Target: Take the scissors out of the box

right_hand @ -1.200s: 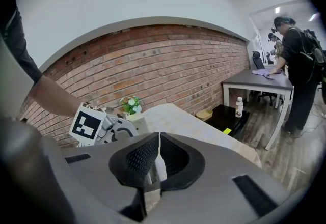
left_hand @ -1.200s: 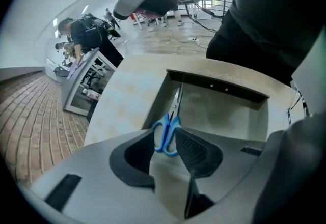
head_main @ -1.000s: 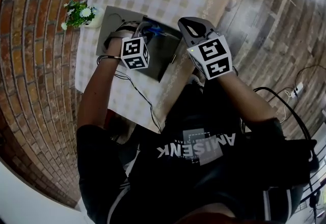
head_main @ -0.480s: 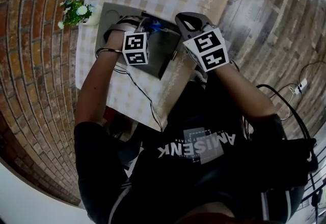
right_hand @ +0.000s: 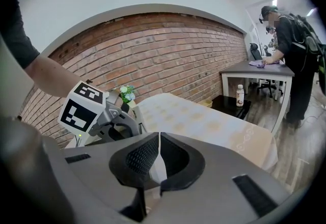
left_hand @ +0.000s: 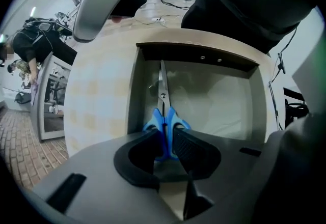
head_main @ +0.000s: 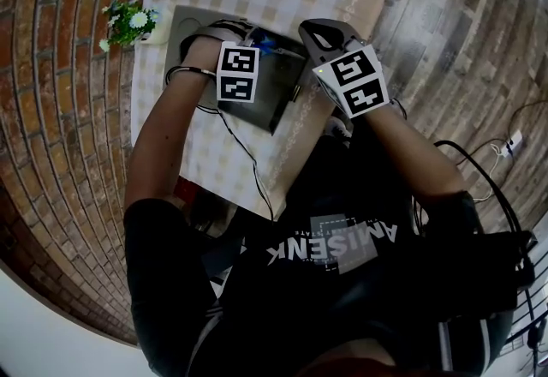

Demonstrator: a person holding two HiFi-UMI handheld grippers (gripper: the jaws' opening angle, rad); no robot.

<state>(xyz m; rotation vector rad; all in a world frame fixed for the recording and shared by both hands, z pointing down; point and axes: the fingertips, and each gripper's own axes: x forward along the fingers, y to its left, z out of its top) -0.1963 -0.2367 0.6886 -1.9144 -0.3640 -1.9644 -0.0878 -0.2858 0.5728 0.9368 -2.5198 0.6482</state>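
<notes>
The scissors [left_hand: 163, 96] are lying flat on the bottom of the box [left_hand: 204, 47], close along one side wall, with the blades shut and pointing at the end wall. The left gripper [left_hand: 165, 139] points straight down into the box. Its jaws are closing on the blue handles, which already fill the gap between the pads, so it looks like it's got contact. The right gripper [right_hand: 158, 141] has its jaws pressed together with nothing in them, and it hangs over the table [left_hand: 97, 101] by the box's edge, aimed off across the room. For this step the person probably wants to let the squeeze finish before moving at all, because the grip sits right at the handle end and the blade weight will likely make the tips droop. After that a straight-up lift looks best, with no sideways drag, since the tips sit near the end wall and could catch on it or pull the box along. If the box looks like shifting, the free right gripper could press down on the rim to hold it.
</notes>
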